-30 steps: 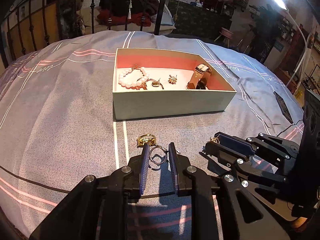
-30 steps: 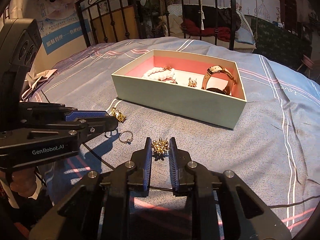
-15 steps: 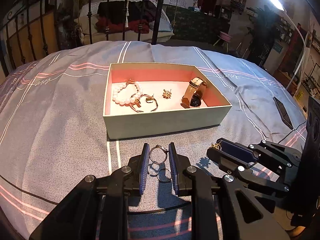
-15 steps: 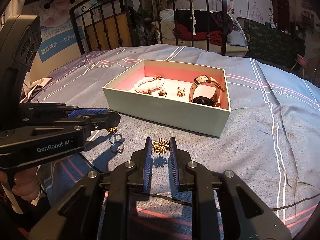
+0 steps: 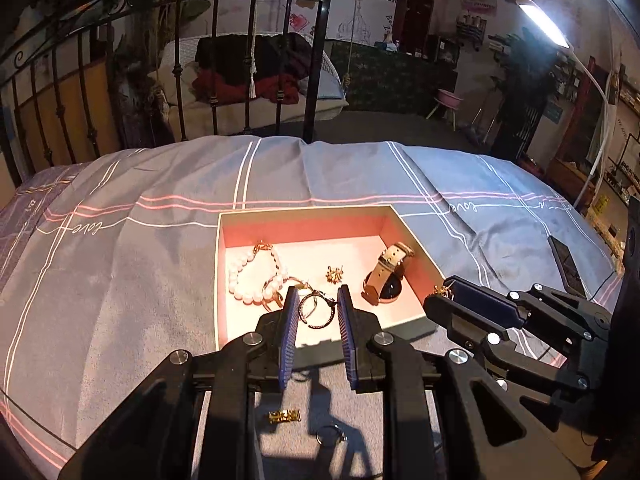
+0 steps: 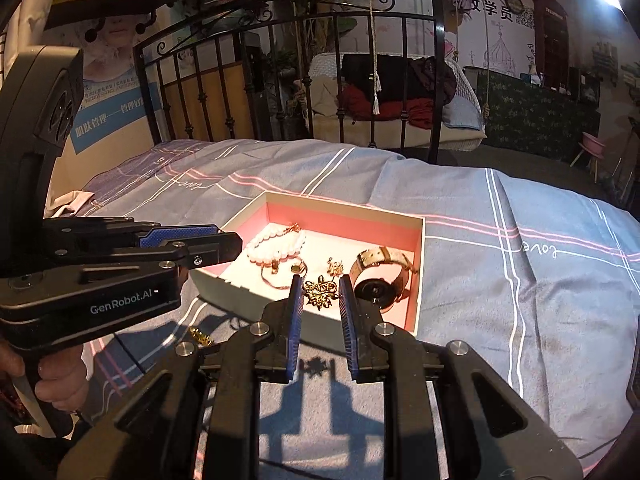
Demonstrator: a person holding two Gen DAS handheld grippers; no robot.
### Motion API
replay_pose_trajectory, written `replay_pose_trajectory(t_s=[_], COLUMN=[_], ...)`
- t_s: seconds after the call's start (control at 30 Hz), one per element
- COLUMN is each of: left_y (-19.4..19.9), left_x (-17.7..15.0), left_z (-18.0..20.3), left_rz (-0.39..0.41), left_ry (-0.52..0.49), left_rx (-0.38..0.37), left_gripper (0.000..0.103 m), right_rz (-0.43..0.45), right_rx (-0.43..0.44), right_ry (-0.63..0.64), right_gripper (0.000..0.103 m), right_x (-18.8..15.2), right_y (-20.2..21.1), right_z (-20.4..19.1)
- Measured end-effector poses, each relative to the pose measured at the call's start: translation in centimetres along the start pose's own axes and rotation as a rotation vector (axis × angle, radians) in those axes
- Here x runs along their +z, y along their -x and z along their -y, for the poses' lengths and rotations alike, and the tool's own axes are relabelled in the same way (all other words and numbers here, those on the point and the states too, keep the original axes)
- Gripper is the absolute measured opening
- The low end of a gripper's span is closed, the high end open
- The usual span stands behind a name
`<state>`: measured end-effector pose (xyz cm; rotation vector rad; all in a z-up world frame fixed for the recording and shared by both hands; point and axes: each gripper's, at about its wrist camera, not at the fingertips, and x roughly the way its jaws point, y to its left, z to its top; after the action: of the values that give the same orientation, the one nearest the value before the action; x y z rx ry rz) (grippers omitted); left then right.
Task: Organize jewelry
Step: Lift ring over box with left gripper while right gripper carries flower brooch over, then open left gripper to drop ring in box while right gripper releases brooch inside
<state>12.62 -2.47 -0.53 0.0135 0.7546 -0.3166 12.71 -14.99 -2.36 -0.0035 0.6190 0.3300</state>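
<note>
An open box (image 5: 219,280) (image 6: 419,280) with a pink inside lies on the bed. In it are a pearl bracelet (image 5: 244,276) (image 6: 276,246), a small gold earring (image 5: 334,274) (image 6: 334,267) and a watch (image 5: 386,276) (image 6: 380,280). My left gripper (image 5: 318,309) is shut on a dark ring (image 5: 316,312) and holds it above the box's front part. My right gripper (image 6: 320,293) is shut on a gold flower brooch (image 6: 320,293), above the box's near wall. A gold clasp (image 5: 284,416) (image 6: 200,336) and a small ring (image 5: 330,435) lie on the sheet in front of the box.
The bed has a grey sheet (image 5: 120,280) with pink and white stripes. A black iron bed frame (image 5: 256,60) stands behind it. A dark phone (image 5: 566,264) lies on the sheet at the right. A lamp (image 5: 540,20) shines from the upper right.
Both grippers have risen from the sheet and moved forward over the box, the left with the ring, the right with the brooch. The clasp and small ring stayed on the sheet.
</note>
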Motion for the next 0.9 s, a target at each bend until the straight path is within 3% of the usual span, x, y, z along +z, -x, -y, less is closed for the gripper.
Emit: replay_pose_trajectory(t_s=[0.27,0.9], left_y=[-2.5,-6.8], left_x=[3.4,3.6], left_z=[-0.4,-1.6], left_rz=[0.009,-0.079], left_ry=[0.018,0.048], left_rx=[0.021,0.042], left_gripper=[0.019,0.019], right_rz=[-0.001,-0.071], right_rx=[-0.029,-0.062], right_ry=[-0.025,-0.015], right_gripper=[0.019,0.019], right_x=[2.9,2.8], right_y=[-3.1,-7.0], right_z=[1.6,2.2])
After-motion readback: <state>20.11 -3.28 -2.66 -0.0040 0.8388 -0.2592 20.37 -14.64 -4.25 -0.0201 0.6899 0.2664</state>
